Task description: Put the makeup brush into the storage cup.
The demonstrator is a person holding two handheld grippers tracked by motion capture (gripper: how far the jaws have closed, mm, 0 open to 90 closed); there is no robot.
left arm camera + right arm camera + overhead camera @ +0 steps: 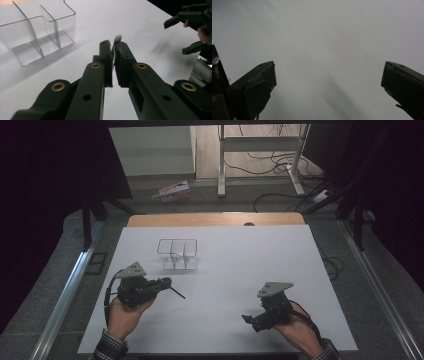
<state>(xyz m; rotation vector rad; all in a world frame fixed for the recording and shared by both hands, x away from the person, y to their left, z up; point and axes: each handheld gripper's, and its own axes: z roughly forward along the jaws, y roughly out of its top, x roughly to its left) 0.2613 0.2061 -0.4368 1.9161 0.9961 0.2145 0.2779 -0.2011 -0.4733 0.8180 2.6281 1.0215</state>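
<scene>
A: Which step is this?

B: Carrying, I'd say. The left gripper (113,47) has its jaws clenched on a thin brush (176,293); the pale bristle tip pokes out past them in the left gripper view, and the dark handle sticks out toward the middle of the surface (230,320) in the high view.

A: And the other hand?

B: The right gripper (251,320) hangs low over the near right side, jaws spread wide with nothing between them.

A: Next move?

B: Probably into the clear box (178,253) with its dividers. It sits just beyond the left gripper. The brush would need tipping upright over one compartment, clear of the thin walls.

A: Room enough?

B: Plenty. The white sheet is bare around the box, and the near edge lies behind both hands.
</scene>
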